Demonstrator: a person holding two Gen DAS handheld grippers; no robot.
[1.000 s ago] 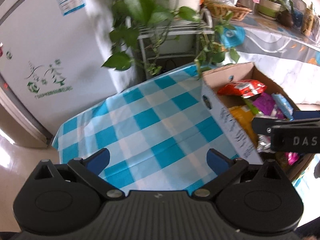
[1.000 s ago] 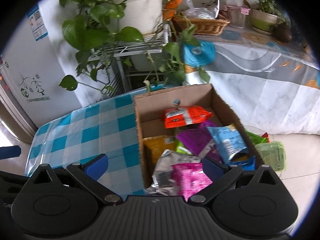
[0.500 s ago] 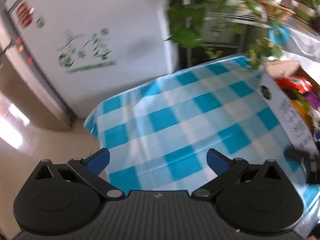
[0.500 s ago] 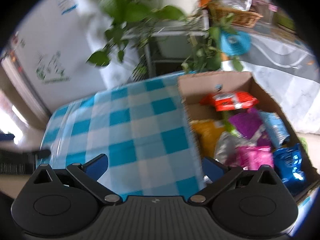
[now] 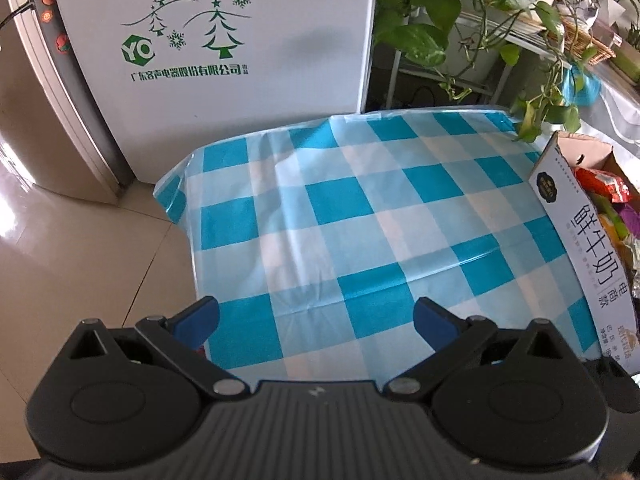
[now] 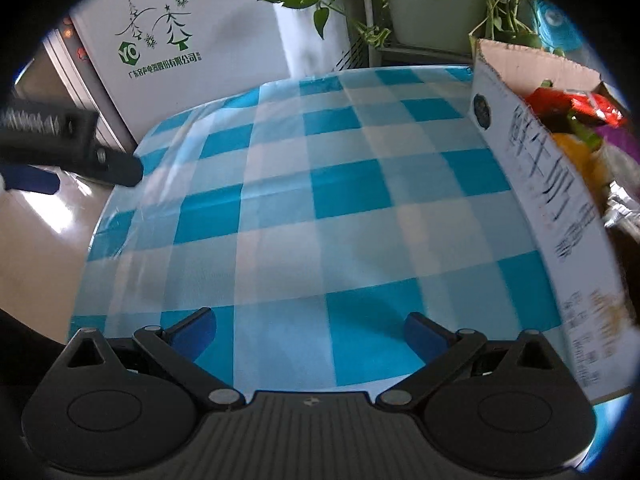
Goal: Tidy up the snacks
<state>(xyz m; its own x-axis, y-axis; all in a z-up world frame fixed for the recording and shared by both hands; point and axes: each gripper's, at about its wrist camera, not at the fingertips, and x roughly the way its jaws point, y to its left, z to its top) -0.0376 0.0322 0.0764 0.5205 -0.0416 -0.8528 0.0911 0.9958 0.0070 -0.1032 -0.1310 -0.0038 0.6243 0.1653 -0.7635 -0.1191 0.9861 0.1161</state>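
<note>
A cardboard box point(image 5: 576, 248) with a white printed side stands on the right of the blue-and-white checked tablecloth point(image 5: 360, 216); it also shows in the right wrist view point(image 6: 536, 184). Snack packets lie inside: a red one point(image 5: 604, 186) point(image 6: 588, 106), orange point(image 6: 580, 148), purple and silver ones. My left gripper point(image 5: 316, 316) is open and empty above the cloth's near left part. My right gripper point(image 6: 310, 326) is open and empty above the cloth, left of the box. The left gripper shows at the left edge of the right wrist view point(image 6: 60, 144).
A white fridge point(image 5: 224, 40) with green tree drawings stands behind the table. A metal rack with trailing green plants point(image 5: 440, 28) stands at the back right. A wicker basket point(image 5: 580, 40) sits beyond. Tiled floor point(image 5: 60, 248) lies left of the table.
Both grippers have swung left, away from the box. The box has moved from the centre to the right edge of both views. Both stay open and empty.
</note>
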